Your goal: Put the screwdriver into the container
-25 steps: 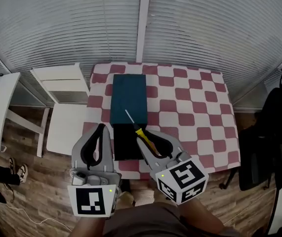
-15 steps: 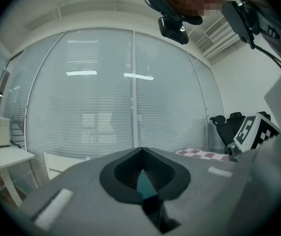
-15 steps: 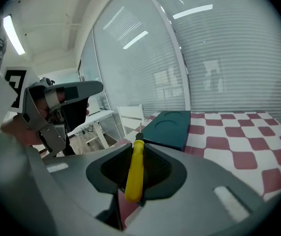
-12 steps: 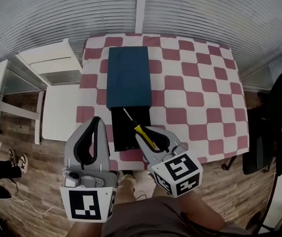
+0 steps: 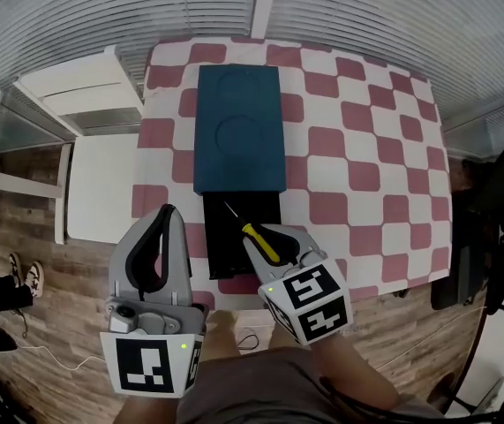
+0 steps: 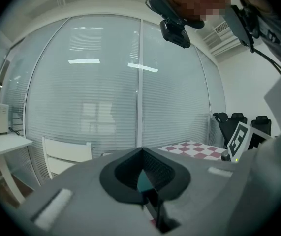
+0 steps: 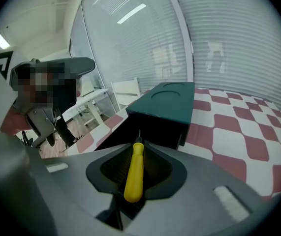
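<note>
The right gripper (image 5: 265, 241) is clamping the smooth yellow plastic handle of a slim screwdriver (image 5: 253, 235) between its grey jaws, and the thin metal shaft is pointing toward a matte teal rectangular container (image 5: 238, 131) with a faint circle pressed into its flat top. At the near end of the container a black open section (image 5: 225, 246) is jutting out, and the screwdriver's tip is showing over it in the head view. To the left of the container's near end, the left gripper (image 5: 165, 212) is hanging with its curved jaws pressed together on nothing. The container is lying on a red-and-white checked tablecloth (image 5: 366, 148), and a white slatted chair (image 5: 101, 184) is standing off its left side.
</note>
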A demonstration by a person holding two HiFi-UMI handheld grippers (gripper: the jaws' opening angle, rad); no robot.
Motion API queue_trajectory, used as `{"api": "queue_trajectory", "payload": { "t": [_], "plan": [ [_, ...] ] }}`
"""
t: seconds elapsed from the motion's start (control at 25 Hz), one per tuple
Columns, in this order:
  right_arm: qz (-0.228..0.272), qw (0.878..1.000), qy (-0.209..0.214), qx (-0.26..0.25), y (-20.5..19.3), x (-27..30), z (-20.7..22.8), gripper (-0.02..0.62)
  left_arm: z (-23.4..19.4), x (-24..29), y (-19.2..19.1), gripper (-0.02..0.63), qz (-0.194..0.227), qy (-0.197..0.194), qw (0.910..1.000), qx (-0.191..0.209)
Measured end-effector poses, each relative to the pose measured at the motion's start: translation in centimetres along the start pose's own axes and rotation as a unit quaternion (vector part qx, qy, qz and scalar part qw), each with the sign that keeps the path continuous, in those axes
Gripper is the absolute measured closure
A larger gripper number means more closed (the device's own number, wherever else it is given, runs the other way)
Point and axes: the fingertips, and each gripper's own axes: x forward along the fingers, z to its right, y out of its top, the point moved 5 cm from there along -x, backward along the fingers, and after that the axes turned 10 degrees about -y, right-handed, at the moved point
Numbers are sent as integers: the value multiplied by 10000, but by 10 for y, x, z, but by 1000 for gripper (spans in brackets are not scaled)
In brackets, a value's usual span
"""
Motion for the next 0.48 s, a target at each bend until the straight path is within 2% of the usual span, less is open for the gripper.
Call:
{"api": "queue_trajectory", "payload": {
  "t": [0.32,0.48],
  "plan": [
    [-426,9980,13,-467,0,8,-7,494,-16,11,-5,606,-9,23,9999,-114],
    [-408,9982,75,-428,-1,8,-8,477,-14,13,-4,606,2,-23,9999,-165]
  ]
}}
